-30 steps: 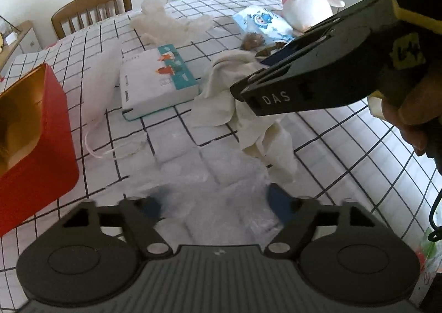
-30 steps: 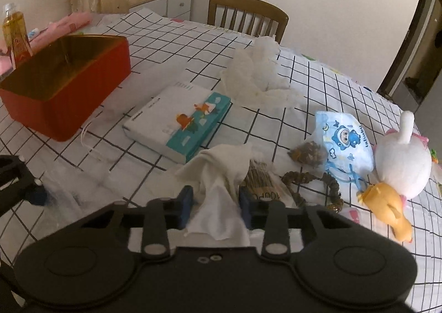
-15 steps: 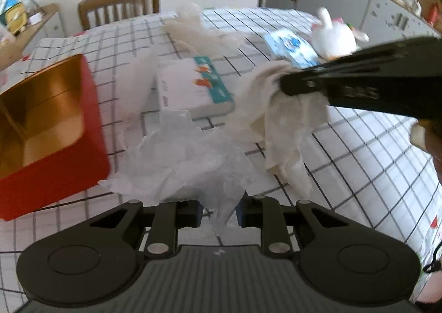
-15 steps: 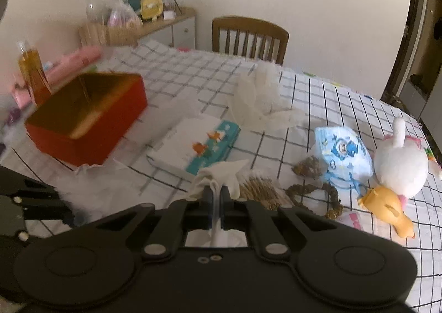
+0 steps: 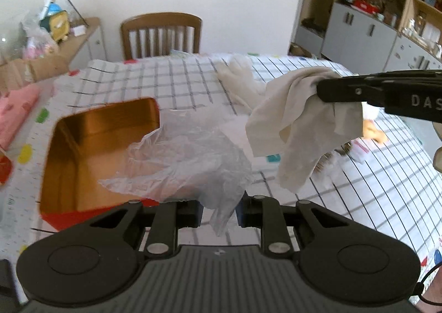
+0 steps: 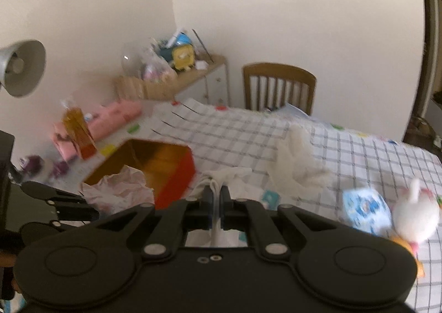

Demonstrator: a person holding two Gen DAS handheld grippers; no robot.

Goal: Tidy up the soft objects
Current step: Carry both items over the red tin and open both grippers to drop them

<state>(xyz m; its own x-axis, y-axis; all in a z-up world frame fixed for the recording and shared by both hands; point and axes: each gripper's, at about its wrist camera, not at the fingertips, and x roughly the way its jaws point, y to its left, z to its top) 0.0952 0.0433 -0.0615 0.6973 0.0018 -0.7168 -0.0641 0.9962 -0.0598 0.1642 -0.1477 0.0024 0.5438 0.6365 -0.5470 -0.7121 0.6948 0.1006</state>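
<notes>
My left gripper (image 5: 218, 212) is shut on a crumpled clear plastic bag (image 5: 190, 158) and holds it in the air just right of the open red box (image 5: 91, 147) with a gold inside. The bag also shows in the right wrist view (image 6: 118, 191), over the box's near corner (image 6: 176, 175). My right gripper (image 6: 216, 202) is shut on a white cloth (image 6: 221, 177). In the left wrist view the cloth (image 5: 298, 130) hangs from that gripper (image 5: 320, 89), right of the bag and above the table.
On the checked tablecloth (image 6: 234, 136) lie a white glove heap (image 6: 298, 164), a blue printed pack (image 6: 367, 211) and a white plush toy (image 6: 417, 219). A wooden chair (image 5: 161, 34) stands at the far edge. A bottle (image 6: 78, 133) and pink items stand left of the box.
Both grippers have risen and moved left toward the red box, carrying the plastic bag and the white cloth. The bag now hangs by the box's opening.
</notes>
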